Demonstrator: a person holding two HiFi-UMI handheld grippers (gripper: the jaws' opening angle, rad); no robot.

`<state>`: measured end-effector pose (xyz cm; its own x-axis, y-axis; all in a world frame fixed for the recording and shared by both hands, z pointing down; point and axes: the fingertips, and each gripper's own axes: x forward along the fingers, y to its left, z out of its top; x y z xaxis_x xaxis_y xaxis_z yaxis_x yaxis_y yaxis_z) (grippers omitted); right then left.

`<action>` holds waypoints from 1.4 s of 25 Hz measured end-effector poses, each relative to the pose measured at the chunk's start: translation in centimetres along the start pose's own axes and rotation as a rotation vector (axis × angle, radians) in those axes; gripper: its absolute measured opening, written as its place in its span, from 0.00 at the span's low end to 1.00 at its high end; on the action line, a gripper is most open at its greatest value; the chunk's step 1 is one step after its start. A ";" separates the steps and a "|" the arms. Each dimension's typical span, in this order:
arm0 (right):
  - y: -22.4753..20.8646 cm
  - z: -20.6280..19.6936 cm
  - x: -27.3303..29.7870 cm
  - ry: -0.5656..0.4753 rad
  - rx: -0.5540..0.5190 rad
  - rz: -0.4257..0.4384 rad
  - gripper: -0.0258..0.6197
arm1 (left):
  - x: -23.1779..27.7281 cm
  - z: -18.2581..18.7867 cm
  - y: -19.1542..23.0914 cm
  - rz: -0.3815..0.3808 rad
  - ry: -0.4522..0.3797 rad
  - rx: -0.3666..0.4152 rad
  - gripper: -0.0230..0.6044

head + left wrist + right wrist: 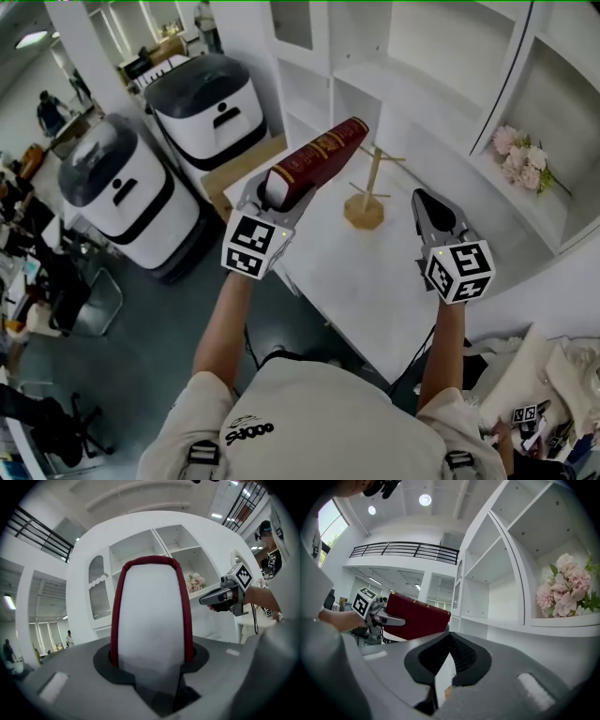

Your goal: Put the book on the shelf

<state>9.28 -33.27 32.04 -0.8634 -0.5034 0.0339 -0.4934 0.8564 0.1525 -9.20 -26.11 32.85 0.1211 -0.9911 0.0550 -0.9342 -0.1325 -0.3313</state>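
Observation:
A thick dark red book (317,161) with gilt lettering on its spine is held out level over the white table's (375,281) left edge. My left gripper (277,199) is shut on the book's near end. In the left gripper view the book's (151,616) pale page edge fills the middle between the jaws of the left gripper (152,663). My right gripper (429,214) hovers over the table to the right, jaws together and holding nothing. From the right gripper (448,666) view, the book (416,616) shows at left. The white shelf unit (403,66) stands behind.
A small wooden stand (366,201) sits on the table between the grippers. Pink flowers (522,157) fill a shelf compartment at the right. Two white-and-black round machines (122,192) (212,97) and a cardboard sheet (240,174) stand on the floor to the left.

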 end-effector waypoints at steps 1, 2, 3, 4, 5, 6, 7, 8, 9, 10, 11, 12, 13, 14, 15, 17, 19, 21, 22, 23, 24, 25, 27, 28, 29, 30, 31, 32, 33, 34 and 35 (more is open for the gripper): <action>-0.4 0.1 0.5 -0.001 -0.002 -0.006 0.04 | 0.7 0.5 0.7 0.005 -0.009 0.024 0.41; -0.6 0.2 1.0 -0.002 -0.002 -0.012 0.04 | 1.4 1.0 1.5 0.008 -0.018 0.048 0.41; -0.8 0.3 1.5 -0.002 -0.001 -0.019 0.04 | 2.0 1.4 2.3 0.007 -0.028 0.071 0.41; -1.1 0.4 2.1 -0.002 -0.001 -0.028 0.04 | 2.7 2.0 3.1 0.002 -0.039 0.091 0.41; -1.5 0.5 2.6 -0.001 -0.001 -0.040 0.04 | 3.4 2.6 3.9 -0.005 -0.053 0.110 0.41; -1.9 0.7 3.1 -0.001 -0.001 -0.054 0.04 | 4.1 3.4 4.7 -0.014 -0.071 0.129 0.41; -2.4 0.9 3.7 -0.004 -0.002 -0.070 0.04 | 4.9 4.2 5.4 -0.026 -0.092 0.150 0.41; -2.9 1.2 4.3 -0.008 -0.002 -0.089 0.04 | 5.6 5.0 6.0 -0.043 -0.116 0.175 0.41; -3.3 1.5 4.8 -0.012 -0.004 -0.110 0.04 | 6.4 5.7 6.6 -0.064 -0.140 0.200 0.41; -3.6 1.8 5.4 -0.016 -0.005 -0.133 0.04 | 7.1 6.4 7.1 -0.087 -0.163 0.225 0.41; -3.8 2.0 5.9 -0.019 -0.005 -0.155 0.04 | 7.8 7.0 7.6 -0.110 -0.185 0.245 0.41; -4.0 2.2 6.5 -0.020 -0.005 -0.173 0.04 | 8.4 7.5 8.1 -0.134 -0.208 0.258 0.41; -4.1 2.3 7.1 -0.018 -0.004 -0.187 0.04 | 9.0 8.2 8.7 -0.158 -0.232 0.264 0.41; -4.2 2.5 7.6 -0.015 -0.005 -0.200 0.04 | 9.6 8.9 9.2 -0.184 -0.259 0.262 0.41; -4.5 2.7 8.1 -0.012 -0.007 -0.215 0.04 | 10.2 9.7 9.7 -0.211 -0.290 0.257 0.41; -5.1 2.9 8.9 -0.007 -0.005 -0.251 0.04 | 11.5 11.2 10.6 -0.254 -0.344 0.260 0.41; -5.5 2.9 9.5 0.001 0.003 -0.281 0.04 | 13.0 12.1 11.4 -0.275 -0.371 0.289 0.41; -5.8 2.8 10.2 0.014 0.005 -0.305 0.04 | 14.4 12.5 12.1 -0.282 -0.382 0.326 0.41; -5.9 2.7 10.5 0.021 0.005 -0.319 0.04 | 15.1 12.6 12.3 -0.283 -0.385 0.345 0.41; -6.1 2.6 10.7 0.027 0.007 -0.334 0.04 | 15.9 12.6 12.5 -0.284 -0.386 0.364 0.41; -6.3 2.5 10.9 0.032 0.011 -0.349 0.04 | 16.6 12.5 12.5 -0.287 -0.383 0.385 0.41; -6.5 2.4 11.0 0.037 0.014 -0.363 0.04 | 17.4 12.4 12.5 -0.290 -0.376 0.412 0.41; -6.6 2.1 11.3 0.047 0.021 -0.389 0.04 | 18.9 11.8 12.3 -0.292 -0.348 0.498 0.42; -6.7 2.0 11.4 0.053 0.023 -0.401 0.04 | 19.7 11.4 12.2 -0.289 -0.331 0.557 0.42; -6.7 1.8 11.4 0.058 0.026 -0.412 0.04 | 20.4 11.0 11.9 -0.285 -0.313 0.619 0.42; -6.7 1.6 11.5 0.063 0.029 -0.421 0.04 | 21.2 10.5 11.6 -0.280 -0.296 0.677 0.42; -6.7 1.3 11.6 0.069 0.034 -0.428 0.04 | 21.8 10.0 11.2 -0.275 -0.285 0.730 0.42; -6.7 1.0 11.6 0.075 0.039 -0.435 0.04 | 22.3 9.6 10.9 -0.270 -0.279 0.774 0.42; -6.7 0.7 11.6 0.079 0.045 -0.441 0.04 | 22.7 9.3 10.5 -0.266 -0.277 0.811 0.42; -6.7 0.5 11.6 0.082 0.049 -0.446 0.04 | 23.0 9.1 10.2 -0.264 -0.272 0.843 0.42; -6.6 0.4 11.7 0.084 0.053 -0.450 0.04 | 23.3 8.8 9.9 -0.267 -0.263 0.873 0.42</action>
<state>2.37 -44.77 31.00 -0.5517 -0.8322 0.0559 -0.8238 0.5542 0.1193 -12.68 -50.65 22.57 0.4654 -0.8835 0.0525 -0.2963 -0.2114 -0.9314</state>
